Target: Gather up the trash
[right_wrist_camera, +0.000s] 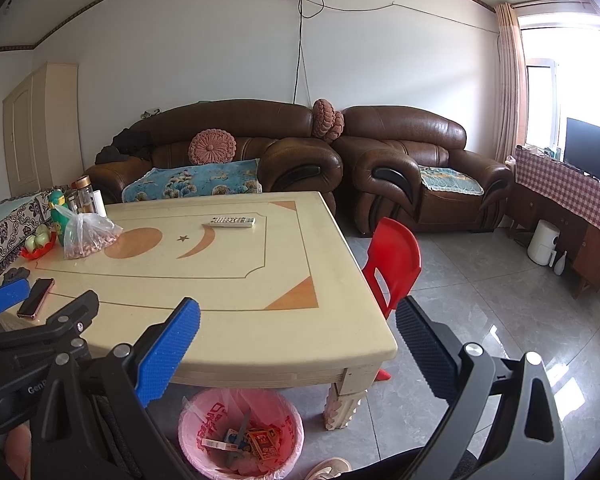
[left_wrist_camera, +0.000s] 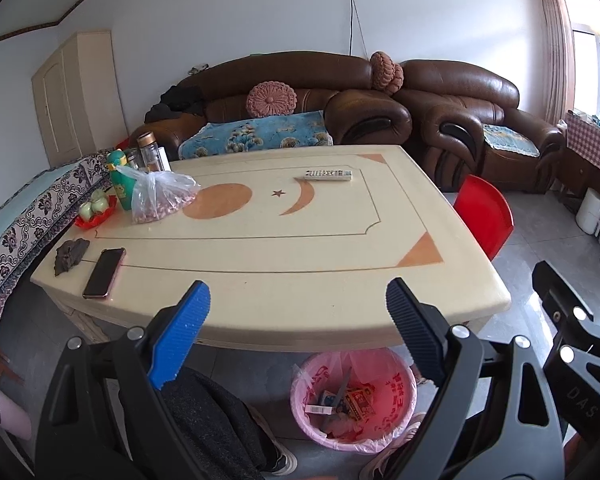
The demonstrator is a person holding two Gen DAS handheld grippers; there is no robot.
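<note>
A pink-lined trash bin [left_wrist_camera: 354, 400] stands on the floor under the near edge of the cream table [left_wrist_camera: 284, 240]; it holds several small boxes and wrappers. It also shows in the right wrist view [right_wrist_camera: 240, 432]. My left gripper [left_wrist_camera: 300, 340] is open and empty, held above the table's near edge and the bin. My right gripper [right_wrist_camera: 300, 356] is open and empty, over the table's near right corner. A dark crumpled lump [left_wrist_camera: 71, 256] lies at the table's left edge.
On the table are a phone [left_wrist_camera: 104, 273], a plastic bag of nuts [left_wrist_camera: 160, 200], a green bottle [left_wrist_camera: 121, 184], a red fruit dish [left_wrist_camera: 94, 212] and a remote [left_wrist_camera: 328, 175]. A red chair [right_wrist_camera: 394, 264] stands right of the table. Brown sofas [right_wrist_camera: 420, 164] stand behind.
</note>
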